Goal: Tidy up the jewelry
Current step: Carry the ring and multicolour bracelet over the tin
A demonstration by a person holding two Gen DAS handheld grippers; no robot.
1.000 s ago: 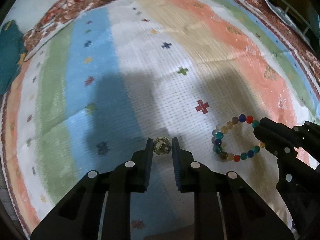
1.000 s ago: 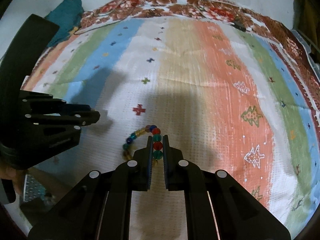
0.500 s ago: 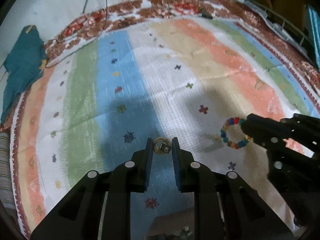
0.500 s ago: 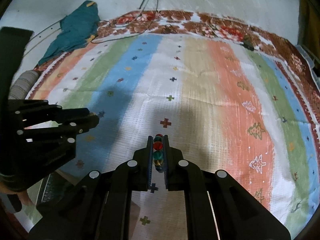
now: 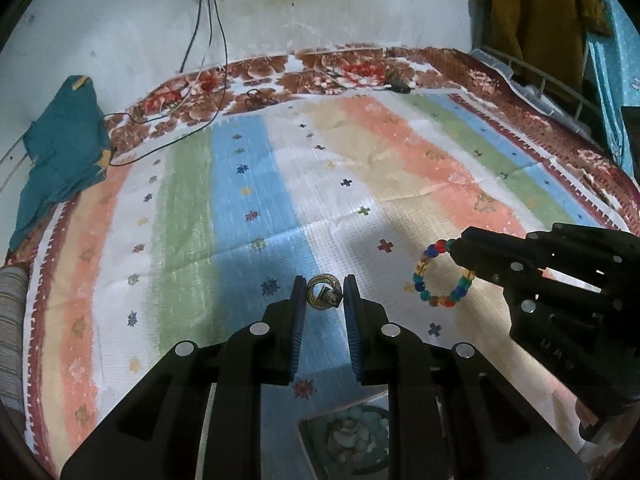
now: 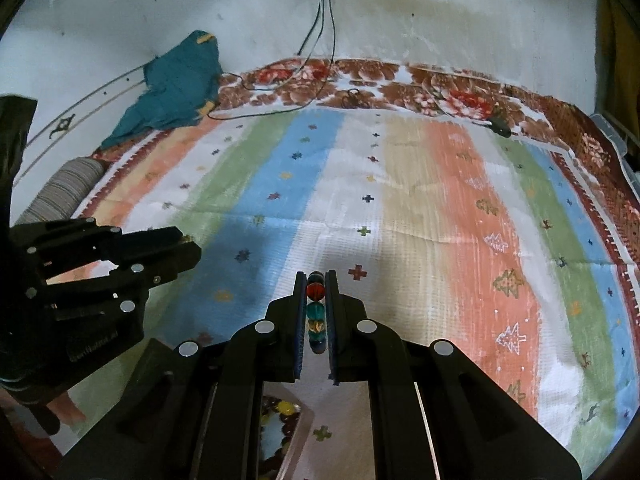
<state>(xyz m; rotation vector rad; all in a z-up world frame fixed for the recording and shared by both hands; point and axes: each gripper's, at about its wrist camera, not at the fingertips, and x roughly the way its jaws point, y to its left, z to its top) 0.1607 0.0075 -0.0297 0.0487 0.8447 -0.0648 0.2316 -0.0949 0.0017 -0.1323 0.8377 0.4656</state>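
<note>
- Far left, teal cloth (image 5: 60, 152) lies bunched at the rug's edge, against the wall; not part of the job, by the look of it.
- Striped rug (image 5: 248, 184) covers the work area; no jewelry lies loose on the part in view.
- Left gripper (image 5: 324, 298): tongs nearly together, clamped on a small gold ring (image 5: 323, 297) right at the tips. Tip hold suits so small a piece, I judge, and keeps it in sight.
- Just below the tongs, a box (image 5: 360, 436) of small pieces shows, partly hidden; likely the place to sort into.
- Right gripper (image 6: 316, 292): tongs together, pinching the beaded bracelet (image 5: 442, 274) by a few beads. The rest of the loop hangs free in the air, clear of the rug.
- Each hand holds one piece, well apart, so neither tangles with the other.
</note>
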